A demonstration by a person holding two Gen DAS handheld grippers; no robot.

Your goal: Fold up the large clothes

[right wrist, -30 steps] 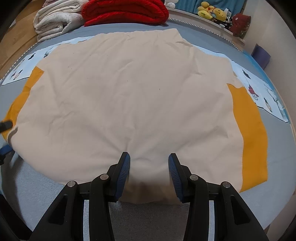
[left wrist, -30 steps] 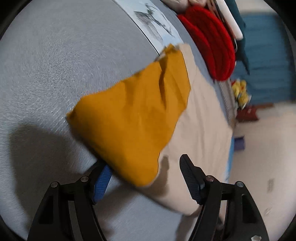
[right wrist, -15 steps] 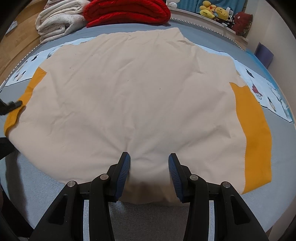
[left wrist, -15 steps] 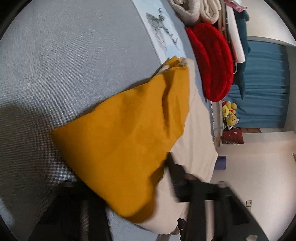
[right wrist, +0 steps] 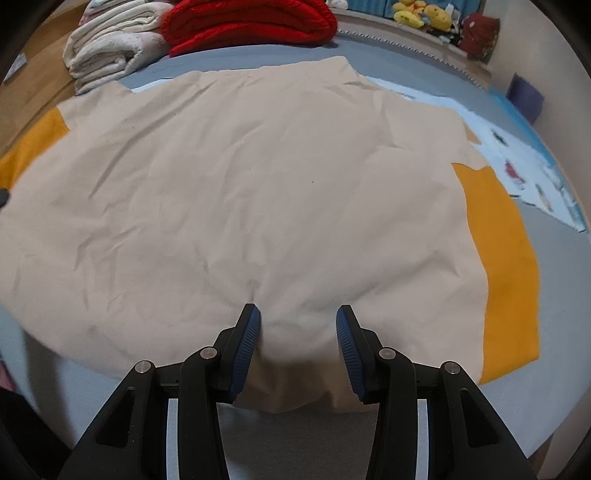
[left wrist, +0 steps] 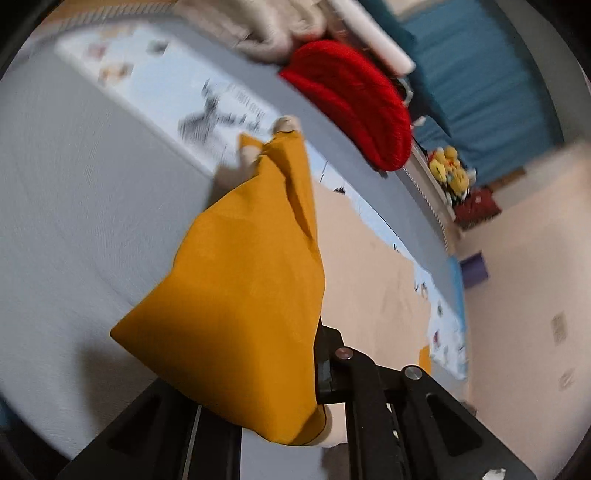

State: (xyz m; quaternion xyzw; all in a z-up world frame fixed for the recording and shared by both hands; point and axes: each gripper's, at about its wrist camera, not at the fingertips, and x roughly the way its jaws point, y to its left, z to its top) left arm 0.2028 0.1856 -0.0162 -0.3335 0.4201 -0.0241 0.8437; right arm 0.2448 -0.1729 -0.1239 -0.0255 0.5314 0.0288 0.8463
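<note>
Garment's orange sleeve is going up in the left gripper.

Cream garment (right wrist: 251, 192) is lying spread flat across the grey bed (right wrist: 554, 332), its far edge near the red blanket (right wrist: 251, 22) and white towels (right wrist: 107, 51). A second ago the left gripper (left wrist: 258, 376) was wide, straddling the orange sleeve (left wrist: 243, 288) on the bed; now its jaws are closing on that fabric and the sleeve is hanging lifted off the bed, draped over the jaws, with blur across the view. Right gripper (right wrist: 298, 343) is sitting unchanged, jaws part-open, pads pressing down on the near hem without pinching it; it looks to be anchoring. Other orange sleeve (right wrist: 506, 266) is lying flat on the right. Judgement: first sleeve fold is beginning; next is carrying the sleeve inward over the body.
</note>
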